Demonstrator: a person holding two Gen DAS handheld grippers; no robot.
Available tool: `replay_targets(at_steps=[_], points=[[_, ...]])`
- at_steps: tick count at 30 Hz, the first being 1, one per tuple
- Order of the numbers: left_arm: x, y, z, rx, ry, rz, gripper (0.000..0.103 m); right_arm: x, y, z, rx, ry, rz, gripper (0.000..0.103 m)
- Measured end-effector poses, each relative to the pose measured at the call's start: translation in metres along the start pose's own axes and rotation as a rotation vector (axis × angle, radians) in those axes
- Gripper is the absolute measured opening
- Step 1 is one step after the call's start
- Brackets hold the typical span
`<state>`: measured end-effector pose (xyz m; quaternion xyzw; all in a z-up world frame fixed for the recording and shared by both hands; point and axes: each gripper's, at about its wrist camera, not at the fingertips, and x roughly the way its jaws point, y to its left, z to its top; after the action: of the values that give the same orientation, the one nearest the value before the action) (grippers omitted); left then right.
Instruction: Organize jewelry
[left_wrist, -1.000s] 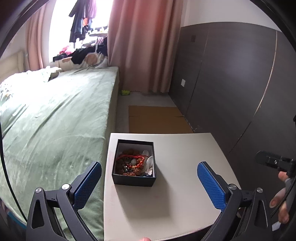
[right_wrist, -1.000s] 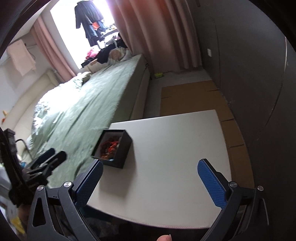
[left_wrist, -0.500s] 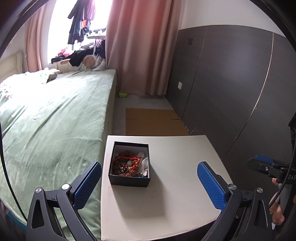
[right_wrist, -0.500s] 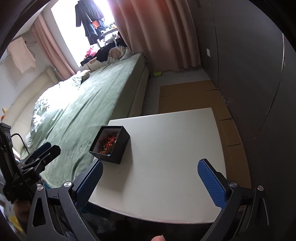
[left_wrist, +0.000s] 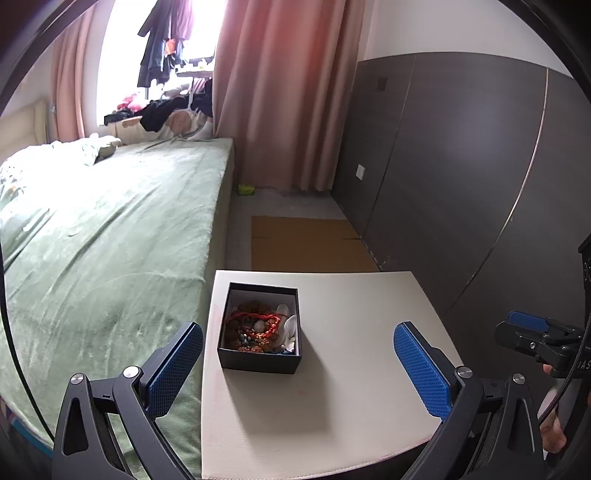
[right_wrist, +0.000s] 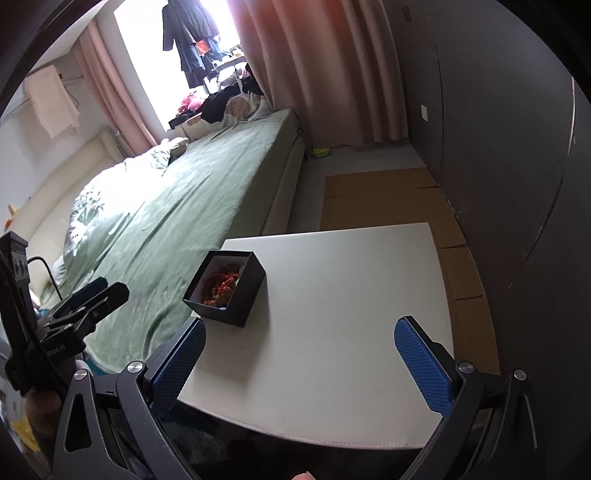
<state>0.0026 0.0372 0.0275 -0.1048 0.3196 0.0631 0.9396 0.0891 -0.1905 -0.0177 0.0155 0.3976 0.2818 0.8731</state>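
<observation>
A small black open box (left_wrist: 260, 328) stands near the left edge of a white table (left_wrist: 351, 350). It holds a tangle of jewelry (left_wrist: 255, 326): red cord, brown beads, white pieces. The box also shows in the right wrist view (right_wrist: 225, 284). My left gripper (left_wrist: 297, 367) is open and empty, held above the table's near part, short of the box. My right gripper (right_wrist: 299, 363) is open and empty over the table's near edge, with the box ahead and to its left.
A bed with a green cover (left_wrist: 110, 236) lies against the table's left side. Dark wall panels (left_wrist: 461, 166) stand to the right. Cardboard sheets (left_wrist: 306, 243) lie on the floor beyond the table. Pink curtains (left_wrist: 288, 92) hang at the back.
Both grippers have drawn back and up from the table; the box sits lower and smaller in the views. Both stay open. The box has not moved.
</observation>
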Motion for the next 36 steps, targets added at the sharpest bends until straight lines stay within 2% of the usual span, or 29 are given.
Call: replay_targets(at_steps=[36], points=[[0.002,-0.006,0.001,-0.003,0.005,-0.011,0.103,-0.009,0.004,0.002,-0.005,-0.006,-0.003,0.103]])
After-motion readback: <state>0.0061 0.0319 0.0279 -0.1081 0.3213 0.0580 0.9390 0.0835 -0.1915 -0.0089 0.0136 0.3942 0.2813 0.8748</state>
